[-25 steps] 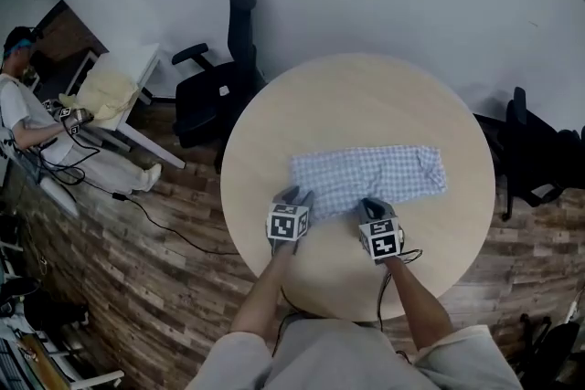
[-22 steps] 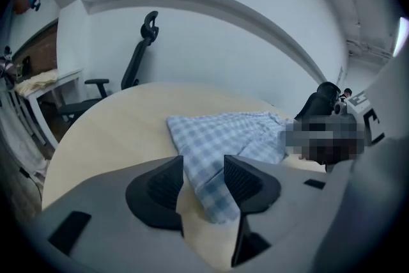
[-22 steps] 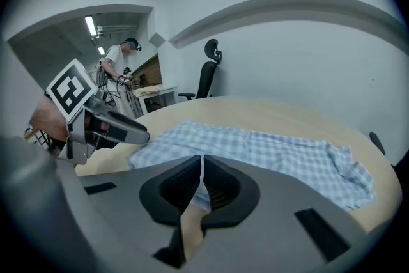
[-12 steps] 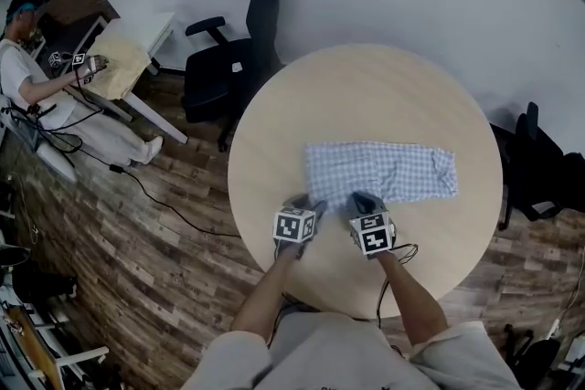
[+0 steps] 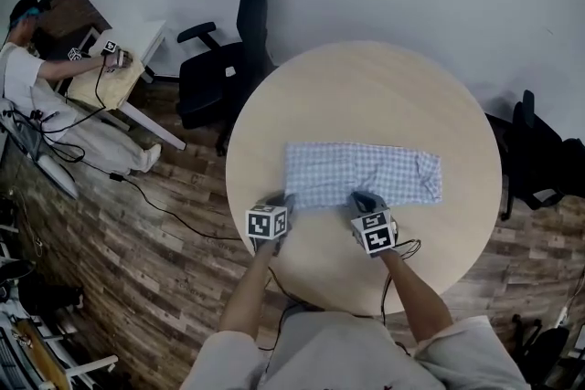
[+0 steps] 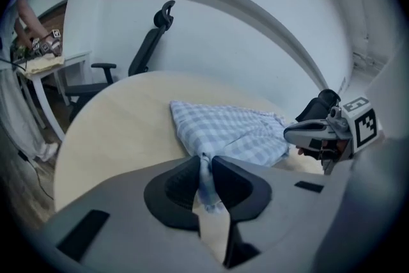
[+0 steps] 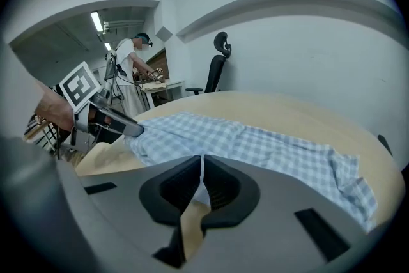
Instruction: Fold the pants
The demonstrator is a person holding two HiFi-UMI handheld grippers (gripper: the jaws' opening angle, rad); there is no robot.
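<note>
The left gripper (image 6: 206, 177) has just been closing its jaws, which now pinch a bunched corner of the pants (image 5: 366, 171). The right gripper (image 7: 200, 177) is clamped nearly flat on a thin hem. The soft, blue-checked cloth lies in a long wrinkled strip towards the near edge of the round, pale wooden table (image 5: 366, 87).

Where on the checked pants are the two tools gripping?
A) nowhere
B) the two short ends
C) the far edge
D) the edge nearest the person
D: the left tool, whose jaws have just been closing, and the right tool each pinch cloth at the near edge of the pants.
</note>
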